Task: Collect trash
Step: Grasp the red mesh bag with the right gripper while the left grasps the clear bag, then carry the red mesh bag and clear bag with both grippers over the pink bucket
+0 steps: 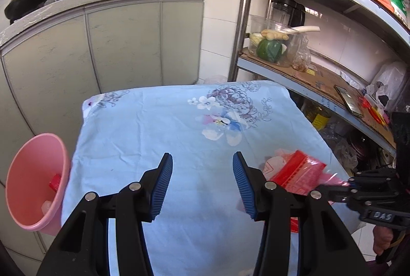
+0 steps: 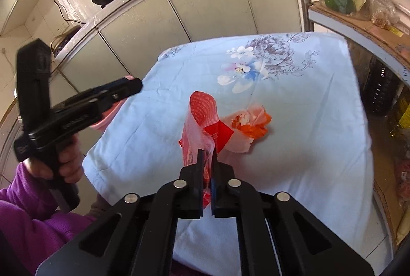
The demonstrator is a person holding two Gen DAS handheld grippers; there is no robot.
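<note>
The letters "DAS" are read on the body of the right gripper (image 1: 344, 185) in the left wrist view; print on the red-and-pink plastic bag (image 2: 202, 111) is too small to be made out. The jaws of the right gripper (image 2: 208, 156) are closed on this bag near the right edge of the bench (image 2: 320, 147), which is covered by a light blue floral cloth. A crumpled orange-and-white wrapper (image 2: 249, 126) is seen lying just beyond the bag, touching it. The jaws of the left gripper (image 1: 202, 165) are held wide apart and empty over bare cloth at the bench middle. A pink bin (image 1: 33, 181) is located at the left edge; a red scrap (image 1: 55, 182) and a pale item are partly hidden inside. The far half of the bench is unobstructed.
</note>
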